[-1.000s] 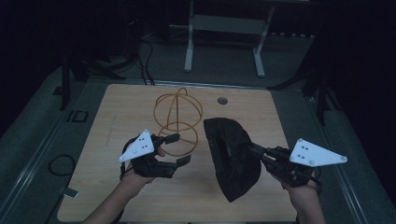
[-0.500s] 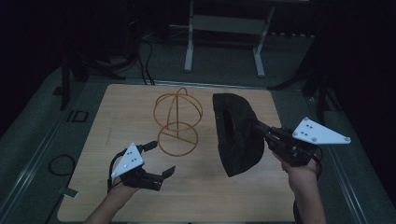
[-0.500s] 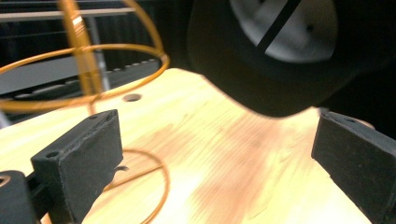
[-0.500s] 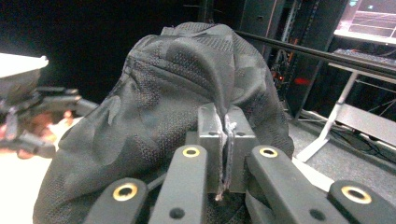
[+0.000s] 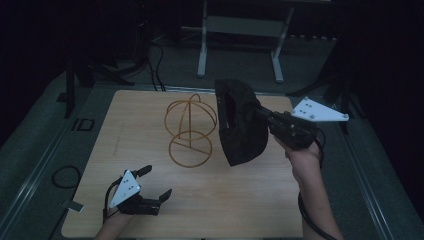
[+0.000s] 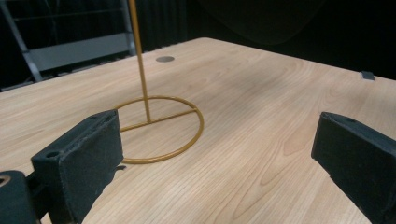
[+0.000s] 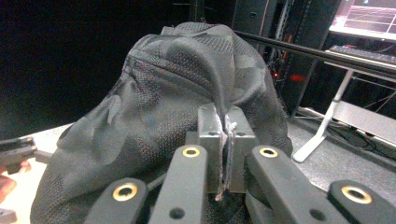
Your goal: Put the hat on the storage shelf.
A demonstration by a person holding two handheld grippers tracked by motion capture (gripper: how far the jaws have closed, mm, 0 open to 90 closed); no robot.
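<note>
Near the table's front edge, the left gripper (image 5: pixel 152 183) hovers with jaws spread wide, holding nothing. Farther back, the right gripper (image 7: pixel 225 140) pinches a dark mesh cap (image 5: pixel 240 122) aloft, just beside the gold wire stand (image 5: pixel 190 131).

Dim, dark room, black beyond the pale light-wood tabletop (image 5: pixel 125 115) with a small round grey insert (image 6: pixel 165 59) near its far edge. Grey carpeted floor (image 5: pixel 45 150) around it, crossed by black cables (image 5: pixel 155 65). Behind, a grey metal-framed bench on two white legs (image 5: pixel 240 30). Black frame posts (image 5: pixel 70 85) at the left. In the right gripper view, a lit monitor screen (image 7: pixel 369 16) upper right.
</note>
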